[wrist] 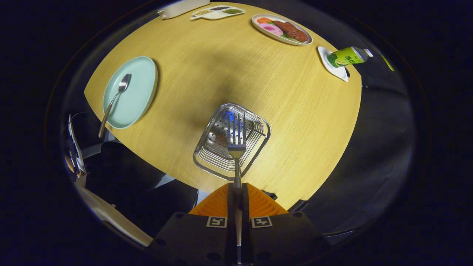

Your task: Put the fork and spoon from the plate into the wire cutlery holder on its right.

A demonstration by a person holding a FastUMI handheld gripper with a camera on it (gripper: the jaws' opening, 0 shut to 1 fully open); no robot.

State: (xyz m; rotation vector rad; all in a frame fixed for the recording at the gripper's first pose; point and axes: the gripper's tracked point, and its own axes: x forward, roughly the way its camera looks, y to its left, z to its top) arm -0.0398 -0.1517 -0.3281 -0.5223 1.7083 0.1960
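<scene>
My gripper [237, 192] is shut on the handle of a steel fork [236, 138], with both orange fingers [218, 206] pressed against it. The fork points away from me, its tines hanging over the open top of the wire cutlery holder [207, 162], which stands on the round wooden table just ahead of the fingers. Far off to the left lies a pale green plate [140, 88]. A steel spoon [114, 101] rests on it, bowl on the plate and handle sticking out past the table edge.
Across the table sit a plate of toy food [282, 29], a divided white dish [218, 12] and a green bottle [347, 56] lying on a small white saucer [338, 72]. The table edge [162, 171] curves close below the holder.
</scene>
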